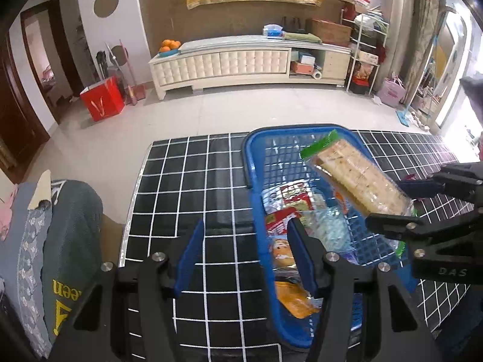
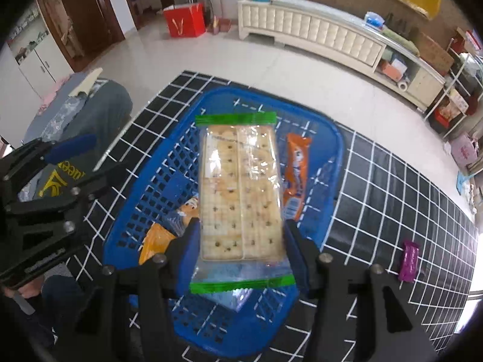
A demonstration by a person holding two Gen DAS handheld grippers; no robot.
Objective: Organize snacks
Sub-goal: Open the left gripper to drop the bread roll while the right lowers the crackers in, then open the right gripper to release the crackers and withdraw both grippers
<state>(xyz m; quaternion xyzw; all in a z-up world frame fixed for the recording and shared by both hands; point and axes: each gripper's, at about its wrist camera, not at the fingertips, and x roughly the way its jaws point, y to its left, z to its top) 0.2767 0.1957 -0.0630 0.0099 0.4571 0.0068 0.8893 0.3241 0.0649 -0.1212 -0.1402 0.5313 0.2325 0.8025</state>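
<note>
Right gripper (image 2: 241, 250) has its jaws clamped on the cracker pack (image 2: 241, 193), held above the blue basket (image 2: 145, 187) on the black grid-pattern counter (image 2: 392, 199). Left gripper (image 1: 244, 256) hovers half-open, empty. Tiled floor (image 1: 241, 108) and a cream cabinet (image 1: 241, 63) lie beyond.

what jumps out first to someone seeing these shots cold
The clear cracker pack with green ends, clamped in the right gripper above the blue basket. Next, the black tablecloth with its white grid under the basket, and a lone purple snack lying on it to the right.
</note>
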